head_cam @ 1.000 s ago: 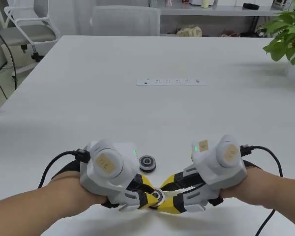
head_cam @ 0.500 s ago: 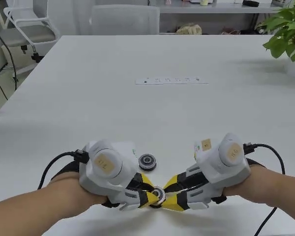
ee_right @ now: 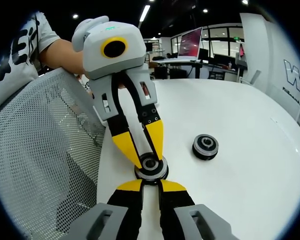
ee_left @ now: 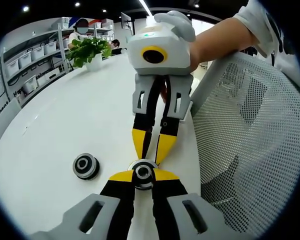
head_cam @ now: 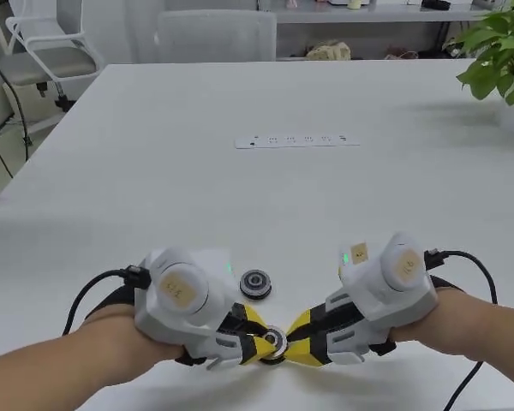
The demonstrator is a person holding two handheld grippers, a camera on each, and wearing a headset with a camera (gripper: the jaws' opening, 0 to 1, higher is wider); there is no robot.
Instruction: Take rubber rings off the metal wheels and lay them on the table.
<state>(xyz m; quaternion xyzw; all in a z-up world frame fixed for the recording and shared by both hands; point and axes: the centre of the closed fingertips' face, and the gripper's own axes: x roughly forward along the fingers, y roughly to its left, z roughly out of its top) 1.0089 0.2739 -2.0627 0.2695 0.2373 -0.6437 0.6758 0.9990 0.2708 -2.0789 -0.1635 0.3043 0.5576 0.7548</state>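
My left gripper comes in low from the left, near the front edge of the white surface. Its yellow-tipped fingers pinch a metal wheel from either side. A second wheel lies flat just beyond, touching neither gripper. My right gripper meets the held wheel from the right, its fingers pressed onto its near edge. Farther back lies a power strip, and a plant stands at the far right.
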